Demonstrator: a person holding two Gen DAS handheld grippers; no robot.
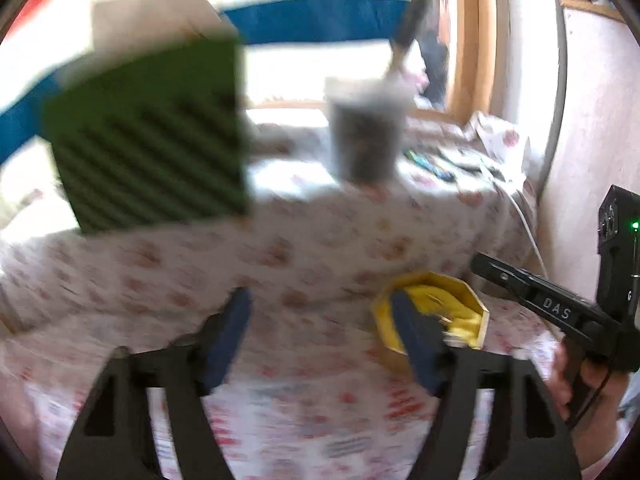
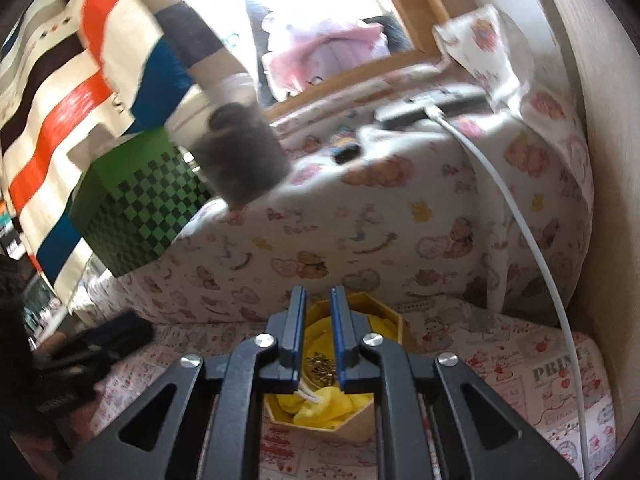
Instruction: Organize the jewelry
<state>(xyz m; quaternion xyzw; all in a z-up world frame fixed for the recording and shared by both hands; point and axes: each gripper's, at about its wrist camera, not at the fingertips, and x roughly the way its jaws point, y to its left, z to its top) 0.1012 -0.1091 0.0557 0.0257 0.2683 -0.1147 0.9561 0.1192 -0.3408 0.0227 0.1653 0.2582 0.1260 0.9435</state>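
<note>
A yellow octagonal box (image 1: 472, 298) lined with yellow cloth sits on the patterned cloth; in the right wrist view (image 2: 390, 314) a gold chain (image 2: 320, 368) lies in it. My right gripper (image 2: 318, 300) hovers right above the box, fingers a narrow gap apart and empty; its body shows in the left wrist view (image 1: 532, 300). My left gripper (image 1: 320, 312) is open and empty, left of the box, its right finger (image 1: 412, 340) overlapping the box's near rim. The left wrist view is blurred.
A green checkered box (image 1: 152, 136) (image 2: 136, 200) and a dark cup with a brush (image 1: 366, 136) (image 2: 244, 156) stand on a raised cloth-covered ledge behind. A white cable (image 2: 532, 240) runs down the right side by the wall.
</note>
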